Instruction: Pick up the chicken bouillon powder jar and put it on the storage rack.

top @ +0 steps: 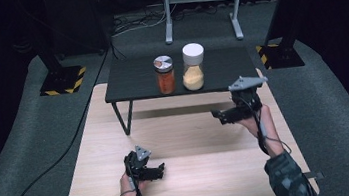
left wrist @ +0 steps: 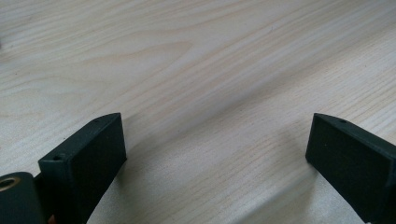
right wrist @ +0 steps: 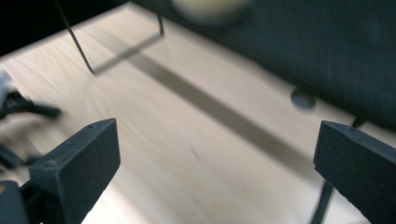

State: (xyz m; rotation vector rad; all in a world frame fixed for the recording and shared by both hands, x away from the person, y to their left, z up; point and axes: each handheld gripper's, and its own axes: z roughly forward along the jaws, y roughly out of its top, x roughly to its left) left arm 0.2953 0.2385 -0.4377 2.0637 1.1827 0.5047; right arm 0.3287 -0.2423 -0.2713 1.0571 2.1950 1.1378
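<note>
Currently both of my tongs are released and hold nothing. The landmark for all positions below is the dark raised shelf (top: 135, 80), which stands on thin metal legs at the far end of the light wooden worktop (top: 207, 174).

Left tongs (top: 160, 170): these rest low on the worktop, well in front of the shelf and toward its left leg. In the left gripper view the two black jaws stand wide apart over bare wood grain, with nothing between them.

Right tongs (top: 217, 117): these hang just in front of the shelf's right end, jaws pointing leftward along its front edge. In the right gripper view (right wrist: 215, 154) the jaws are spread wide with bare worktop between them; the picture is blurred. The dark shelf top runs across the upper right of that view.

Jars: two stand side by side on the shelf top, near its middle.
- Orange jar (top: 164, 75), metal lid, on the left.
- Pale jar (top: 192, 67), white lid, just to its right, close beside it; whether they touch I cannot tell.

The pale jar is the one nearer my right tongs. Its base shows as a blurred yellow shape at the top edge of the right gripper view (right wrist: 208, 7). Neither tongs touches a jar.
</note>
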